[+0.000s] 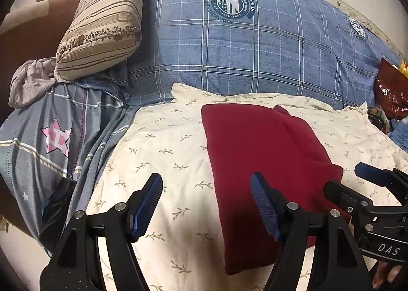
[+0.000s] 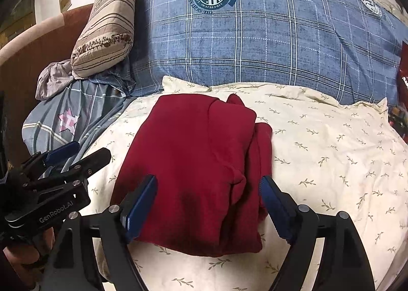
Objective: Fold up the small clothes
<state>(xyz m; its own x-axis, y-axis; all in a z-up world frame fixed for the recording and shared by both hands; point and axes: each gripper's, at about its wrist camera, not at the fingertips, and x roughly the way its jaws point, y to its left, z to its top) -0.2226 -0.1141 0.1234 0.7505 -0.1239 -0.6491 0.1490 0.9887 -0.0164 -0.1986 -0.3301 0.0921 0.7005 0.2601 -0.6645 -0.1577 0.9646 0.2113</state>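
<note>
A dark red garment lies folded into a rough rectangle on the cream leaf-print sheet; it also shows in the right wrist view, with a layered edge on its right side. My left gripper is open and empty, held above the garment's left edge. My right gripper is open and empty, held above the garment's near part. The right gripper shows at the right of the left wrist view, and the left gripper at the left of the right wrist view.
A blue plaid pillow lies behind the sheet. A beige striped pillow leans at the back left over a grey star-print cover and crumpled grey cloth. A red shiny bag sits at the right.
</note>
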